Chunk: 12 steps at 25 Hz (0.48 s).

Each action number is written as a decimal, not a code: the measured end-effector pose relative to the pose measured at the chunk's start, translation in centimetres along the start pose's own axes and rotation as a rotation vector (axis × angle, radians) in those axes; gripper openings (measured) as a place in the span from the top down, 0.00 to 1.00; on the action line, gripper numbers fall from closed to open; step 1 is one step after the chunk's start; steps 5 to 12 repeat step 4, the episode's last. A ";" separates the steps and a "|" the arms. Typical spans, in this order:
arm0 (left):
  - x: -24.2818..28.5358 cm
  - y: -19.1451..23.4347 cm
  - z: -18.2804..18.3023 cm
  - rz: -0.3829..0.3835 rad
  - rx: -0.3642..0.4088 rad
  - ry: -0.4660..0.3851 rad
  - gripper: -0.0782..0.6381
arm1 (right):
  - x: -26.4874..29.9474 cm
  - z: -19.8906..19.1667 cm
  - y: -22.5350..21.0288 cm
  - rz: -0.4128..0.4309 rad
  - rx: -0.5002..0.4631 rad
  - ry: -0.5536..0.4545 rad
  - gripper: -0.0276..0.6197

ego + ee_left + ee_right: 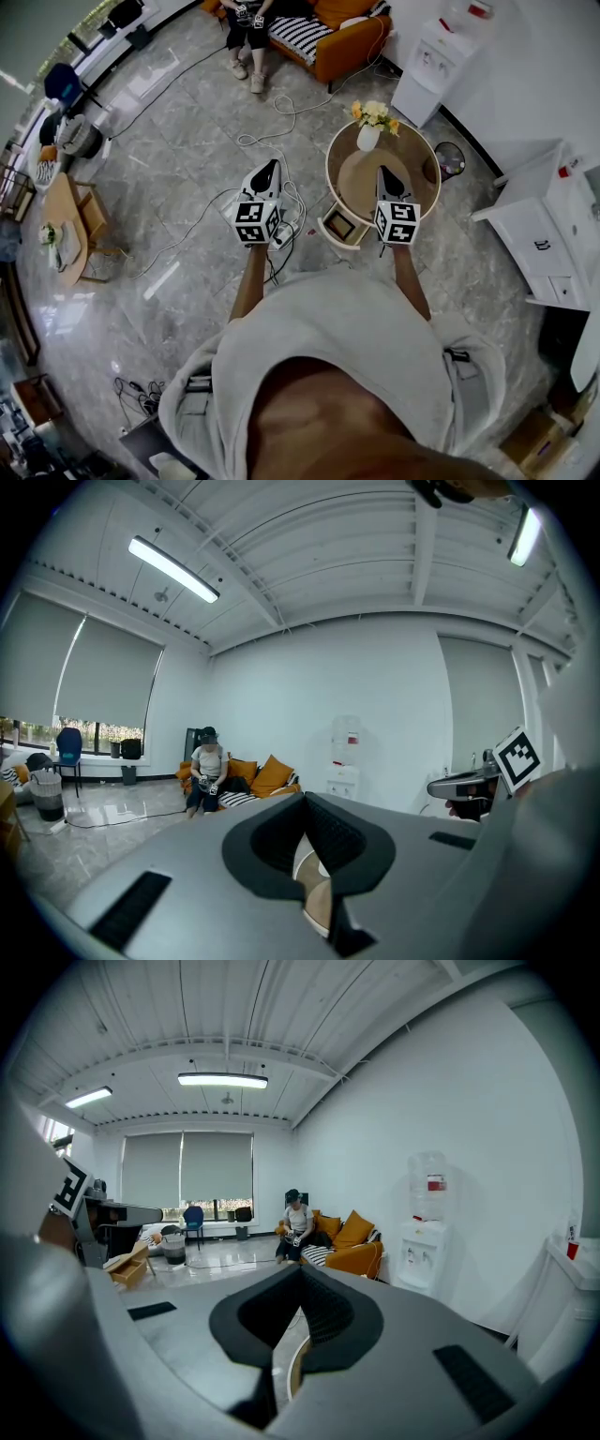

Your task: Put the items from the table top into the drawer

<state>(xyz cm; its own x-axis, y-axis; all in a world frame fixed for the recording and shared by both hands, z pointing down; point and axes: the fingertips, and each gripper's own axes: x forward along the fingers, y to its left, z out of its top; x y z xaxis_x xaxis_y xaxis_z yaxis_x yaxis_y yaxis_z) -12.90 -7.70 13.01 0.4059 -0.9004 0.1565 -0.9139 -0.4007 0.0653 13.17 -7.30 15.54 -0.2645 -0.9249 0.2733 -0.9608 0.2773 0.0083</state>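
A round wooden table [424, 150] stands in front of me in the head view. On its far edge is a white vase of yellow flowers [369, 125]. Under the table's near left rim a small drawer [341, 225] is pulled open. My right gripper [382, 172] hangs over the table top, its jaws shut and empty. My left gripper [272, 166] is held over the floor to the left of the table, also shut with nothing in it. In each gripper view the closed gripper [305, 801] [300, 1275] points level across the room, with a sliver of table rim [317, 900] [296, 1365] below.
A power strip and cables [286, 228] lie on the floor between the grippers. A water dispenser [427, 61] and a small bin [450, 159] stand behind the table, a white cabinet [548, 230] to the right. A person sits on the orange sofa [352, 37] beyond.
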 end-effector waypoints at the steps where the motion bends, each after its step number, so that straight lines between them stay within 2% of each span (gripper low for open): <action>1: 0.0 0.1 0.1 0.000 0.002 0.000 0.87 | 0.0 0.1 0.0 0.002 0.000 -0.002 0.92; 12: 0.2 0.5 0.3 0.000 0.011 -0.001 0.87 | 0.3 0.5 0.1 0.007 -0.006 -0.008 0.92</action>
